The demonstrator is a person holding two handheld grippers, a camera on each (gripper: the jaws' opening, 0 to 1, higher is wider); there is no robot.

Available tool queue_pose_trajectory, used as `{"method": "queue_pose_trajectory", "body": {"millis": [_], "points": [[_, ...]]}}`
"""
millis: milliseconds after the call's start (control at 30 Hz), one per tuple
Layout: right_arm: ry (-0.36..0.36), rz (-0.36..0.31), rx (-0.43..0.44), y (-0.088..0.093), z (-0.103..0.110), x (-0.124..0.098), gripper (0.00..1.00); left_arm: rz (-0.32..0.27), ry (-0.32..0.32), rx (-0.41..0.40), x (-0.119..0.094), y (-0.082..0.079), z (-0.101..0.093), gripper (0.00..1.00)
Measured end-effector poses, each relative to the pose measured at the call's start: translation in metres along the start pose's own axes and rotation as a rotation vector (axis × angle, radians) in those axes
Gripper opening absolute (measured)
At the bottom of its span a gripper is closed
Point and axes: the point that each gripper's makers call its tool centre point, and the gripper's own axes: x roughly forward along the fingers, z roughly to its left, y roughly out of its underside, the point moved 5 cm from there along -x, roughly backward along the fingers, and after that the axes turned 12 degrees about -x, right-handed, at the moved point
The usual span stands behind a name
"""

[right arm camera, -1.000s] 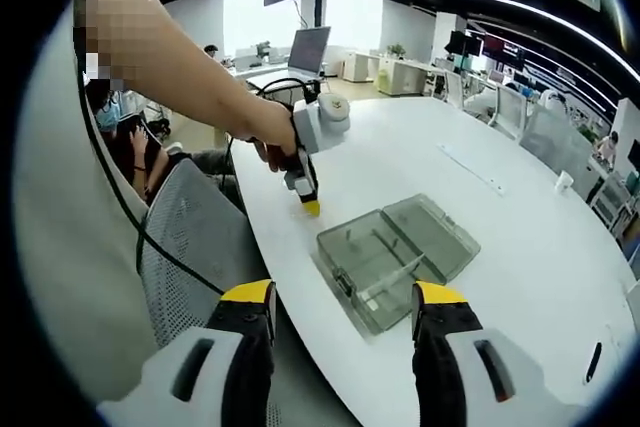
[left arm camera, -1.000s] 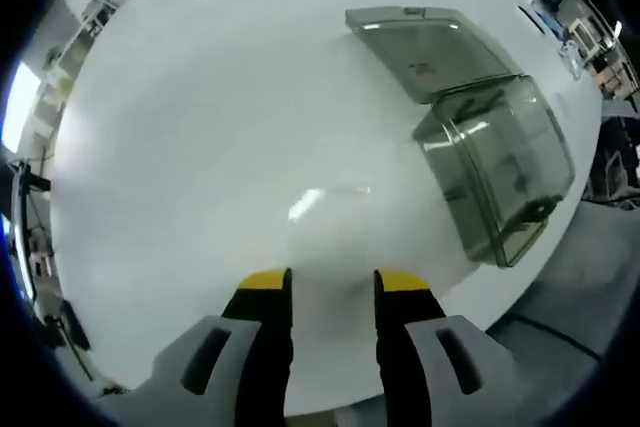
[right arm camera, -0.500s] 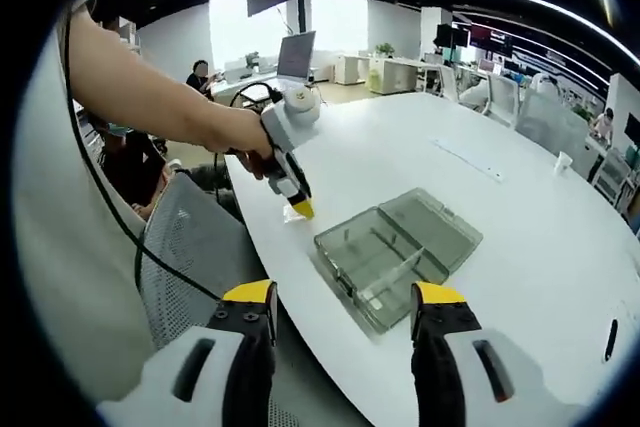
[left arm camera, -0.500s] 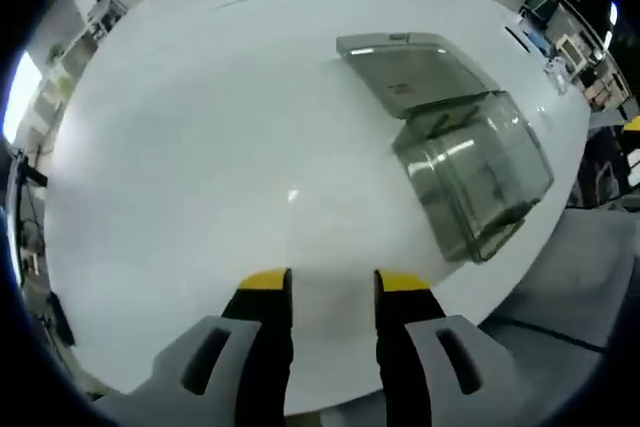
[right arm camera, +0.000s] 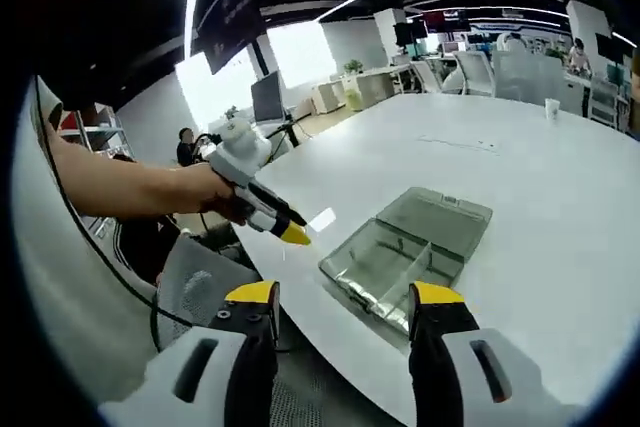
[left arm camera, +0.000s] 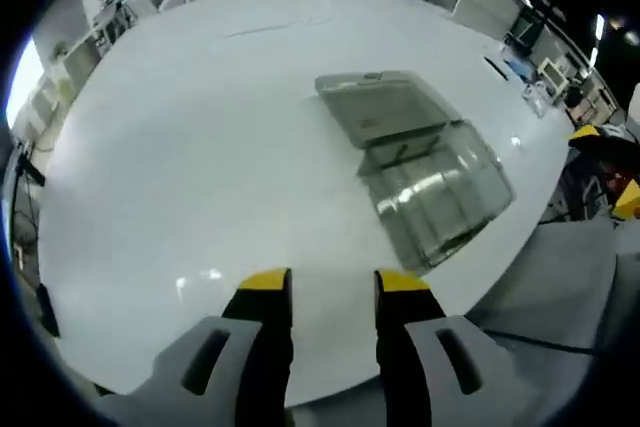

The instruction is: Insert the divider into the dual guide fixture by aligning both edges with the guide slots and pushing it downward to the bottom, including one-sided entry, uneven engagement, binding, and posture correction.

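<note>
Hovering apart from the clear box (right arm camera: 405, 252) on the white table (left arm camera: 200, 127), both spread and empty: left gripper (left arm camera: 328, 282), right gripper (right arm camera: 343, 295). Divider (right arm camera: 405, 265) upright inside; best approached squarely, edges level.

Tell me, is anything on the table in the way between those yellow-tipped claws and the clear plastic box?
Nothing visible is: only bare white table lies between the left gripper and the open box, and the right gripper hangs just before it.
</note>
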Motion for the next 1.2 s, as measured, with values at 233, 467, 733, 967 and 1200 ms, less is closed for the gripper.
{"method": "queue_pose_trajectory", "body": {"millis": [233,467,733,967,1200], "points": [[-0.023,-0.061,0.083,0.000,-0.002,0.005,0.48,-0.060,0.052,0.016,-0.015,-0.007,-0.020,0.29],[-0.051,-0.118,0.161,-0.003,-0.001,0.008,0.46,-0.115,0.095,0.042,-0.031,-0.015,-0.040,0.29],[-0.076,-0.154,0.209,-0.007,-0.001,0.010,0.41,-0.161,0.153,0.059,-0.042,-0.018,-0.061,0.29],[-0.093,-0.175,0.232,-0.012,0.001,0.013,0.41,-0.201,0.195,0.097,-0.052,-0.019,-0.078,0.29],[-0.104,-0.203,0.269,-0.018,0.001,0.014,0.38,-0.217,0.231,0.111,-0.056,-0.019,-0.091,0.29]]}}
